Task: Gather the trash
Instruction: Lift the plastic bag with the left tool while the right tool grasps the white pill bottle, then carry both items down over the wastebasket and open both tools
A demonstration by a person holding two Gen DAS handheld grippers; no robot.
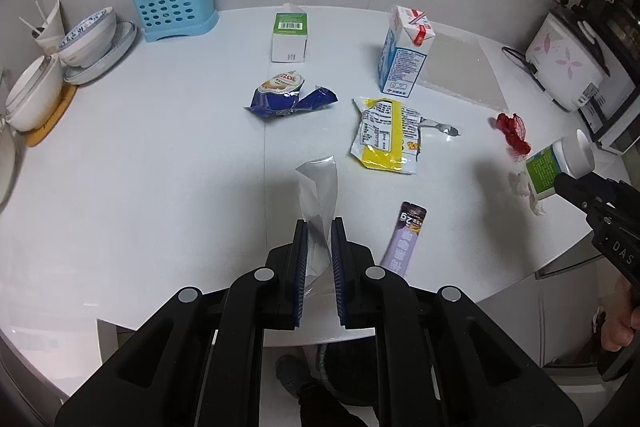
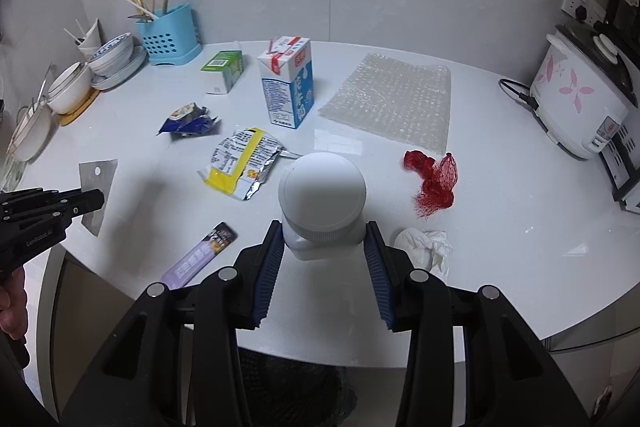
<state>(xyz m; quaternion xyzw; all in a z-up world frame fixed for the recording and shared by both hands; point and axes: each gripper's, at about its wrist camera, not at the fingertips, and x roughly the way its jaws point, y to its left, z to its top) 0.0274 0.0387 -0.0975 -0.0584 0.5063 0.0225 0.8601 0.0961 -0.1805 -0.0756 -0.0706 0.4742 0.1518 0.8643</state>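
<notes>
Trash on white worktop (image 1: 140, 167), both grippers loaded. Left gripper (image 1: 320, 227): fingers (image 1: 301, 247) pressed nearly together, pinching a clear plastic film (image 1: 318, 187) that sticks up past the tips, off the worktop. Right gripper (image 2: 324, 231): fingers (image 2: 270, 255) partly spread, clamped on both sides of a white bottle (image 2: 322, 199) w/ white screw cap toward the cam; in left view its green label shows, bottle held above the worktop near the right edge.

Loose on the worktop: purple sachet (image 1: 404, 239) near front edge, yellow/silver wrapper (image 1: 386, 135) mid, blue crumpled wrapper (image 1: 290, 97) w/ a foil lid on it, red net (image 2: 432, 179), crumpled white tissue (image 2: 424, 247) just right of the right gripper. Milk carton (image 2: 286, 83) upright, green/white small box (image 2: 222, 71) behind-left of it, bubble wrap sheet (image 2: 392, 103) flat to the carton's right.

Back left: blue cutlery holder (image 1: 172, 3) w/ chopsticks, stacked bowls (image 1: 90, 35). Right: rice cooker (image 2: 580, 95), white w/ pink pattern.
</notes>
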